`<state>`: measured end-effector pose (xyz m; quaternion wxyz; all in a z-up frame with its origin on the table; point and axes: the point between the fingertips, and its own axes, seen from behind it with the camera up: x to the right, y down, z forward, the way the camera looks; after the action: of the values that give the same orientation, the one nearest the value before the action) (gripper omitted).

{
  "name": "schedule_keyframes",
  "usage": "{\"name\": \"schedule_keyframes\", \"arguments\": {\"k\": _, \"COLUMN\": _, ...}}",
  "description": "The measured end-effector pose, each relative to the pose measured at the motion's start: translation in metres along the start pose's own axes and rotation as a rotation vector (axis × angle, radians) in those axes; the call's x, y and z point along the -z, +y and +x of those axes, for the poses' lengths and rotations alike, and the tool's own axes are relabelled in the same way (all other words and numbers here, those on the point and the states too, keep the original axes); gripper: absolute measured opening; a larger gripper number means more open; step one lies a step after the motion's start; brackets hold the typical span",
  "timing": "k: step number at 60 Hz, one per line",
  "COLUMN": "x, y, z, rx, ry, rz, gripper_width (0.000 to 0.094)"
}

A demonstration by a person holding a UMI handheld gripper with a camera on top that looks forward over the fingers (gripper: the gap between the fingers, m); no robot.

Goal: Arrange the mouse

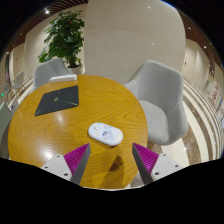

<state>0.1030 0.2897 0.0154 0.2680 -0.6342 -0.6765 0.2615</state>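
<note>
A white mouse point(105, 132) lies on the round wooden table point(60, 135), just ahead of the fingers and between their lines. My gripper point(111, 157) is open and empty, with its pink pads wide apart above the table's near edge. The left fingertip point(78, 155) and the right fingertip point(144, 157) are both short of the mouse and do not touch it.
A dark closed laptop point(57, 99) lies on the table's far left part. A grey chair point(160, 97) stands to the right of the table and another chair point(50, 72) behind it. A potted plant point(66, 35) stands farther back.
</note>
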Motion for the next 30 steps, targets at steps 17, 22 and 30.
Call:
{"name": "schedule_keyframes", "arguments": {"k": 17, "x": -0.054, "y": -0.011, "z": 0.005, "rx": -0.009, "ry": -0.019, "rz": -0.025, "gripper_width": 0.0874}}
{"name": "schedule_keyframes", "arguments": {"k": 22, "x": -0.065, "y": -0.018, "z": 0.007, "rx": -0.027, "ry": -0.018, "rz": -0.021, "gripper_width": 0.0871}}
{"name": "schedule_keyframes", "arguments": {"k": 30, "x": -0.081, "y": -0.031, "z": 0.016, "rx": -0.05, "ry": -0.001, "rz": -0.019, "gripper_width": 0.0869}}
